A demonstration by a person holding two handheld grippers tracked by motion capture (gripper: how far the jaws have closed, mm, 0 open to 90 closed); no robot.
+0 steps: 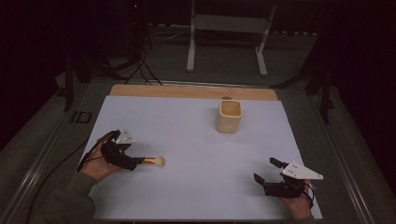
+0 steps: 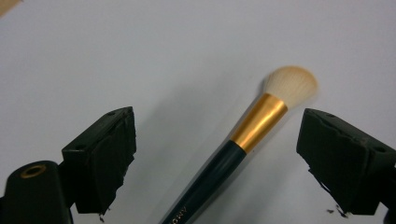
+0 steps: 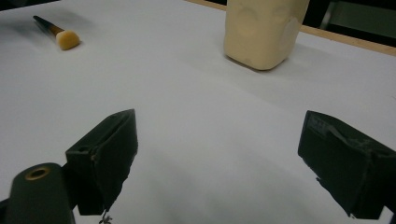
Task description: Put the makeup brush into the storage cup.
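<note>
At about eight o'clock on the white sheet (image 1: 196, 186), in the high view, the left gripper (image 1: 135, 162) sits low over a makeup brush (image 1: 154, 161). Its jaws stand wide, one on each side of the dark handle, and neither pad presses on it. In the left gripper view the brush (image 2: 243, 140) runs between the jaws from about seven o'clock up to one o'clock: dark handle nearest the camera, then the gold ferrule, then the pale bristle head beyond the jaw tips. So the long axis lies nearly along the gripper's own line of sight, and the jaws would close across the handle just behind the ferrule; that crossing looks like what the grasp depends on.

Seen from above, the bristles point toward three o'clock, out into the middle of the sheet. A cream cup (image 1: 229, 115) stands upright at roughly one o'clock, well apart from the brush.

The right gripper (image 1: 264, 179) rests at about four o'clock, jaws spread with nothing between them. From the right gripper view the brush (image 3: 58, 33) lies far off at eleven o'clock and the cup (image 3: 264, 30) at one o'clock. The left hand (image 1: 95, 165) is plainly the nearer one to the brush.
</note>
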